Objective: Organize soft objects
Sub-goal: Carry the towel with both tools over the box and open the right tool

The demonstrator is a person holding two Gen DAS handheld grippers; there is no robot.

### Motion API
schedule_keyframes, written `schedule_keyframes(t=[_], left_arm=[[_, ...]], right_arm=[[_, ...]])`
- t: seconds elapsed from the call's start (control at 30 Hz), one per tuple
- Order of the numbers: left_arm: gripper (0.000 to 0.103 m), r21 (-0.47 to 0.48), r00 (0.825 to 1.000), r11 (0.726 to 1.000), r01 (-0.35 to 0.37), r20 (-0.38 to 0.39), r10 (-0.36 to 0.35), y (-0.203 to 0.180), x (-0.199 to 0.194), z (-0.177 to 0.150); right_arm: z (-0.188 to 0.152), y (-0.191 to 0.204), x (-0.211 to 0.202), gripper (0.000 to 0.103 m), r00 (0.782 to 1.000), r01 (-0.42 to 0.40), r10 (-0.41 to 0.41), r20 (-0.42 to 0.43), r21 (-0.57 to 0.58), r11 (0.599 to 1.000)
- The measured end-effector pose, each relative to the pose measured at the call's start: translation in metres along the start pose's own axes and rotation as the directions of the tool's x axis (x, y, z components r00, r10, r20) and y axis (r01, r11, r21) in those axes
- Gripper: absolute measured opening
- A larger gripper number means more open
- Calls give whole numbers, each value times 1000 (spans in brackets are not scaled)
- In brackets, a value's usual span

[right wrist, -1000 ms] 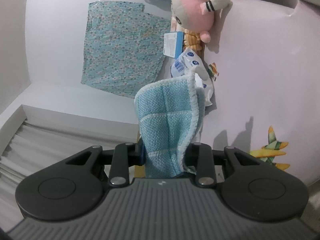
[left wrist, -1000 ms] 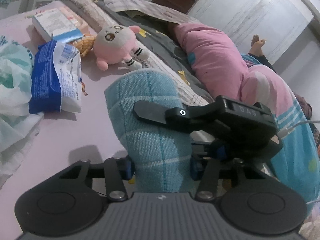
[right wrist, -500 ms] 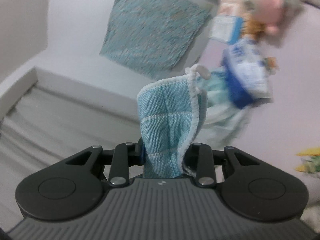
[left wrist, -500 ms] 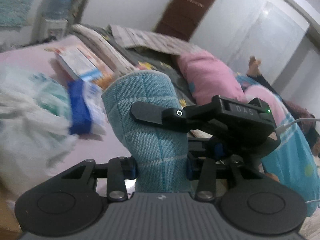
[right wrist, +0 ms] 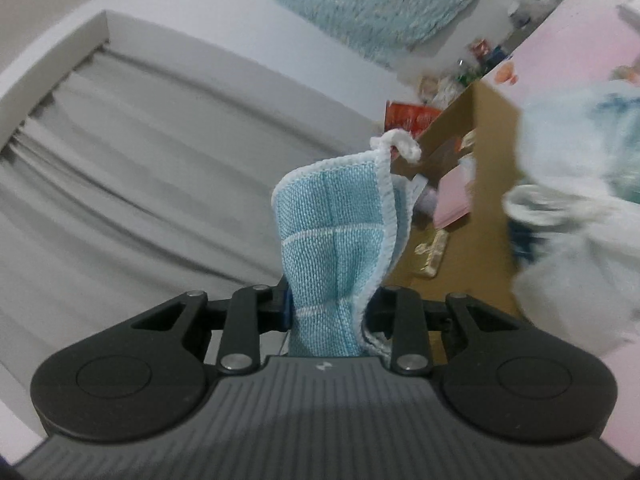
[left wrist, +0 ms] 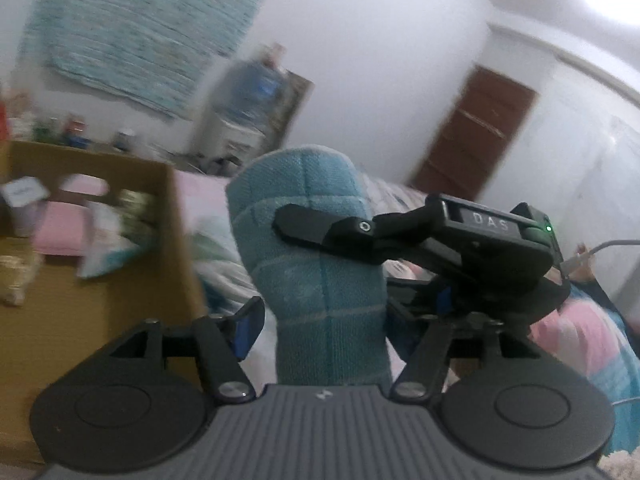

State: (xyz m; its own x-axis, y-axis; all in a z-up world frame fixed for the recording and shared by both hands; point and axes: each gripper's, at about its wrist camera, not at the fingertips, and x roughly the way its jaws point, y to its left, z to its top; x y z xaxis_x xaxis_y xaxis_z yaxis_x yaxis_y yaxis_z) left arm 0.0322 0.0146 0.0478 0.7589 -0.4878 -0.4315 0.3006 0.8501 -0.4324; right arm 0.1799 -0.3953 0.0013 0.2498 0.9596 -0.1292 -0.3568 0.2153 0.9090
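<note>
A blue checked cloth stands folded between the jaws of my left gripper; the left jaw stands a little off it, so the grip is slack. My right gripper is shut on the same cloth, whose white loop sticks up. The right gripper's body also shows in the left wrist view, crossing the cloth from the right. A brown cardboard box sits to the left, holding pink and white soft items.
The box also shows in the right wrist view, beside a blurred white and teal bag on the pink bed sheet. A water dispenser, a brown door and a grey curtain stand around.
Both grippers have swung left with the cloth, away from the bed and pink plush toy, toward the cardboard box. The left gripper's jaws have spread a little.
</note>
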Motion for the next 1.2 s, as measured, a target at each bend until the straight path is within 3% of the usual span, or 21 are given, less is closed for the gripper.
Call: schedule_keyframes(t=[0.2,0.37,0.5,0.67,0.77,0.83,1.07,1.13,1.2], left_arm=[[78,-82,987,989,-125,96,133,48,-34,10],[78,-148,955,961,-233,155,255,85,-65,12],[79,-202,929,938,-282,186,320,107,-92,9],[80,-236,907,917,-320,202,369,125,-115,7],[80,-255,902,909,-329,201,383,135,-125,5],[80,-267,899,905,-332,199,389,140,-128,4],[80,-287,904,901,-324,185,384,147,-135,-8],[80,-284,908,904,-320,182,379,146,-133,-8],[80,-280,909,905,-320,181,377,145,-133,-9]], right_arm=[[23,23,67,28,991,104,-106,-81,-27,994],[41,34,146,28,947,273,-282,-157,-76,959],[50,16,212,28,880,413,-416,-230,-64,908],[43,-31,287,28,755,595,-577,-313,-45,802],[36,-48,312,28,699,662,-638,-324,-46,748],[31,-56,324,28,692,673,-642,-331,-26,739],[17,-65,326,35,744,631,-598,-298,20,775],[18,-67,322,46,754,617,-577,-314,38,786],[22,-65,317,65,752,619,-572,-328,51,784]])
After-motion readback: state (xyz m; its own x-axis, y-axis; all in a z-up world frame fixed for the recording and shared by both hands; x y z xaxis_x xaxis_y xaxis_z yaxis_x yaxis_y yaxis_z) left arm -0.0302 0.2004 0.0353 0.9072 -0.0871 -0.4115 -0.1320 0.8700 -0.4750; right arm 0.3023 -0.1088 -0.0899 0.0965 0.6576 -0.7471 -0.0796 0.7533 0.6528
